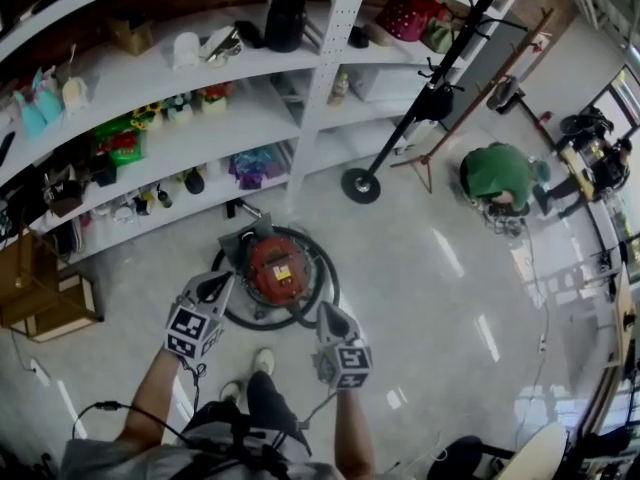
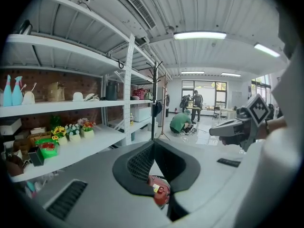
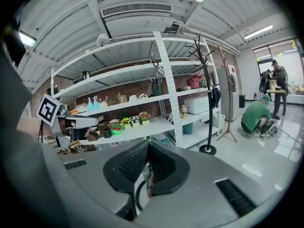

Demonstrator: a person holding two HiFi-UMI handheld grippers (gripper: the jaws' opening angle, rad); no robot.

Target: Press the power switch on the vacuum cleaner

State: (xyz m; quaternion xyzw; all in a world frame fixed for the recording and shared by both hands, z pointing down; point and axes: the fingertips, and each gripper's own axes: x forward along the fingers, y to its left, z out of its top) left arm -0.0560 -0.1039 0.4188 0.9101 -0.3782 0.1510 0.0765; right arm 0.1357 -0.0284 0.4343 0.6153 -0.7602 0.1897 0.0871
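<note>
Red vacuum cleaner (image 1: pixel 277 268) low on the glossy grey floor (image 1: pixel 430 268), just in front of the white shelves (image 1: pixel 250 78), ringed by its own black hose (image 1: pixel 327 290). Power switch too small to pick out on the red top. Left gripper (image 1: pixel 212 286) held above the vacuum cleaner's left edge, pointing down and forward, fingers pressed together at the tips with nothing pinched; in the left gripper view, part of the red body glimpsed through the narrow gap behind the closed tips. Right gripper (image 1: pixel 331 315) a little nearer the person, over the hose loop at the vacuum cleaner's right side, fingers likewise closed tip to tip and empty; in the right gripper view, only a sliver of hose and floor behind them. Neither gripper seen touching the machine. Both held out on bare forearms, marker cubes facing up, well apart from each other with the vacuum cleaner between and ahead. On the shelves: small pots of flowers (image 1: pixel 180 108), spray bottles (image 1: pixel 35 103), a dark container (image 1: pixel 285 23), a red bag (image 1: pixel 410 16). Black coat stand (image 1: pixel 362 184) to the right of the shelving, round base on the floor. Farther right, a person in a green top (image 1: pixel 497 175) crouched low.
</note>
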